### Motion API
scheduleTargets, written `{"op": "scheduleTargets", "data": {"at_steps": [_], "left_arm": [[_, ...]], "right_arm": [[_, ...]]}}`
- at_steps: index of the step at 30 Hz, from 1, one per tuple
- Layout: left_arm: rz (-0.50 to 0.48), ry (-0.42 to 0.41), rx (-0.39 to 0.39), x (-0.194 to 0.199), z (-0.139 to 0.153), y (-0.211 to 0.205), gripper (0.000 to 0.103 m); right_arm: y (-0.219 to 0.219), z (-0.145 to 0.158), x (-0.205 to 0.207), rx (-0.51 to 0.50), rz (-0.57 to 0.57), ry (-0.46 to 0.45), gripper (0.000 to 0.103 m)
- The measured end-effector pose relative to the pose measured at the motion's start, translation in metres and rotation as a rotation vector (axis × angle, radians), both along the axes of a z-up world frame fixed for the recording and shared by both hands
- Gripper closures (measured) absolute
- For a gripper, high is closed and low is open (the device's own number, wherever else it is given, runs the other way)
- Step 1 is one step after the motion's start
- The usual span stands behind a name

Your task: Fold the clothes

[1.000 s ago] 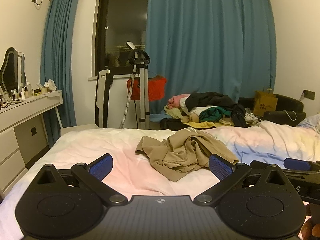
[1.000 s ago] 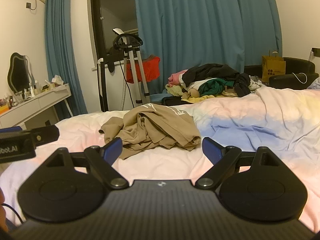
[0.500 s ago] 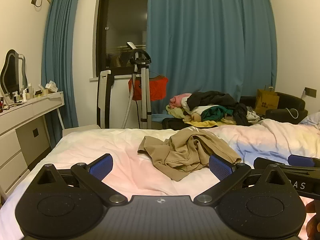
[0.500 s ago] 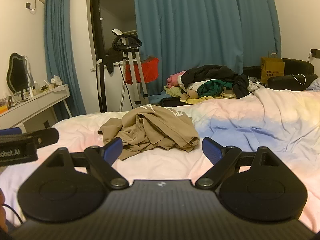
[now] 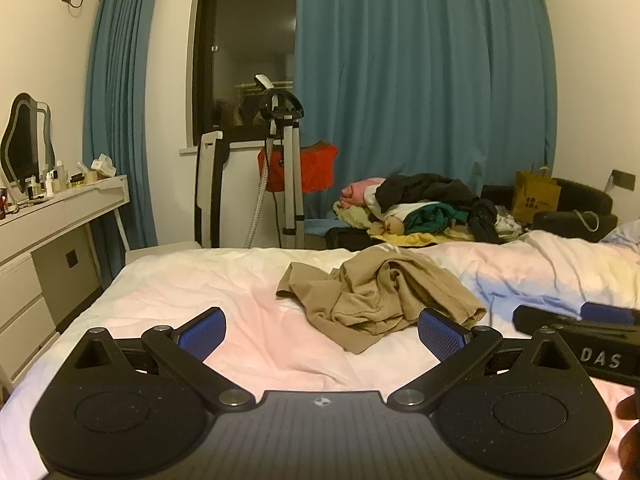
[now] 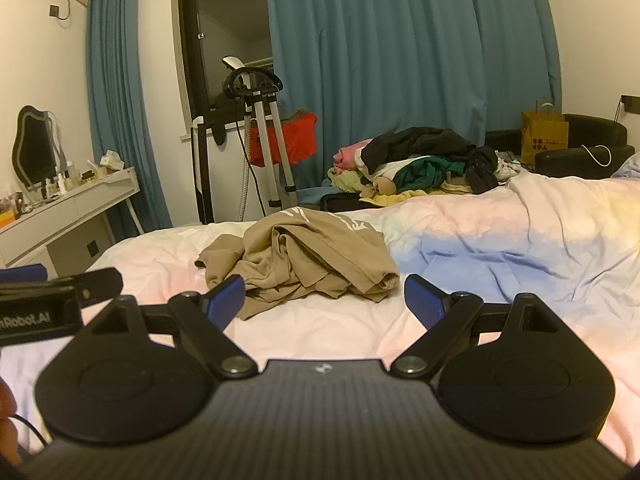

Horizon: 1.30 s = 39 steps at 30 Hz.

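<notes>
Left wrist view: the left claw [image 5: 322, 330] hovers low over a bed [image 5: 200, 280] with its blue-padded fingers spread wide, gripping nothing. A crumpled tan garment [image 5: 380, 296] lies on the pale sheet just beyond the fingertips.

Right wrist view: the right claw [image 6: 324, 300] is likewise released and empty. The tan garment [image 6: 304, 256] sits heaped just ahead, untouched. A pile of clothes [image 6: 420, 164] rests past the bed's far edge.

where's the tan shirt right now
The tan shirt lies crumpled mid-bed, ahead of both open grippers, in front of the clothes pile by the curtain.
</notes>
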<state>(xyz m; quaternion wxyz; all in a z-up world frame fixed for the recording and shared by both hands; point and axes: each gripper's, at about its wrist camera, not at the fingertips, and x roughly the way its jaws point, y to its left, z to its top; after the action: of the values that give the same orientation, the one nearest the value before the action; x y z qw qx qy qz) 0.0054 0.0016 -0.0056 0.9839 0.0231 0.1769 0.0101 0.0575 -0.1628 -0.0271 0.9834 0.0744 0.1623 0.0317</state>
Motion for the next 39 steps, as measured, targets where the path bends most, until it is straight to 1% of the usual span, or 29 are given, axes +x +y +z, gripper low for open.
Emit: {"op": "scheduleTargets", "data": {"at_steps": [4, 8, 13, 16, 19, 21, 22, 23, 24, 26, 28, 30, 31, 34, 37, 38, 39], "left_arm": [[-0.009, 0.002, 0.010, 0.003, 0.000, -0.001, 0.000], [-0.014, -0.018, 0.022, 0.007, 0.005, -0.002, 0.000], [-0.038, -0.082, 0.059, 0.018, 0.026, -0.009, 0.000], [-0.075, -0.109, 0.046, 0.025, 0.036, -0.011, 0.000], [-0.088, -0.108, 0.013, 0.035, 0.039, -0.011, 0.000], [-0.073, -0.083, -0.035, 0.045, 0.034, -0.006, 0.000], [-0.063, -0.063, -0.066, 0.052, 0.030, -0.002, 0.000], [-0.064, -0.048, -0.092, 0.057, 0.025, 0.003, 0.000], [-0.063, -0.032, -0.112, 0.063, 0.019, 0.006, 0.000], [-0.050, 0.000, -0.120, 0.074, 0.007, 0.014, 0.002], [-0.054, 0.019, -0.112, 0.082, -0.004, 0.019, 0.003], [-0.071, 0.023, -0.105, 0.089, -0.014, 0.023, 0.003], [-0.079, 0.026, -0.104, 0.093, -0.019, 0.025, 0.003], [-0.103, 0.046, -0.108, 0.107, -0.037, 0.029, 0.003], [-0.132, 0.083, -0.127, 0.123, -0.055, 0.030, 0.006], [-0.144, 0.092, -0.127, 0.128, -0.061, 0.030, 0.006], [-0.161, 0.095, -0.122, 0.131, -0.066, 0.029, 0.006]], "right_arm": [[-0.003, 0.002, -0.001, 0.004, -0.019, -0.017, 0.015], [-0.009, 0.001, 0.001, 0.026, -0.039, -0.033, 0.015], [-0.018, -0.008, 0.012, 0.057, -0.073, -0.012, 0.015], [-0.024, -0.016, 0.024, 0.085, -0.085, 0.015, 0.015], [-0.033, -0.025, 0.042, 0.131, -0.100, 0.049, 0.015], [-0.037, -0.031, 0.057, 0.132, -0.098, 0.063, 0.016], [-0.039, -0.034, 0.066, 0.123, -0.093, 0.070, 0.023], [-0.040, -0.037, 0.075, 0.104, -0.083, 0.079, 0.027], [-0.041, -0.041, 0.084, 0.084, -0.073, 0.089, 0.029], [-0.043, -0.050, 0.102, 0.069, -0.053, 0.115, 0.033], [-0.045, -0.059, 0.119, 0.087, -0.042, 0.144, 0.034], [-0.040, -0.067, 0.135, 0.079, -0.022, 0.162, 0.036], [-0.036, -0.071, 0.144, 0.065, -0.009, 0.167, 0.039], [-0.020, -0.084, 0.171, -0.009, 0.012, 0.177, 0.040], [-0.009, -0.096, 0.192, -0.084, -0.003, 0.155, 0.040], [-0.008, -0.098, 0.197, -0.099, -0.018, 0.145, 0.041], [-0.008, -0.099, 0.201, -0.109, -0.034, 0.135, 0.045]]}}
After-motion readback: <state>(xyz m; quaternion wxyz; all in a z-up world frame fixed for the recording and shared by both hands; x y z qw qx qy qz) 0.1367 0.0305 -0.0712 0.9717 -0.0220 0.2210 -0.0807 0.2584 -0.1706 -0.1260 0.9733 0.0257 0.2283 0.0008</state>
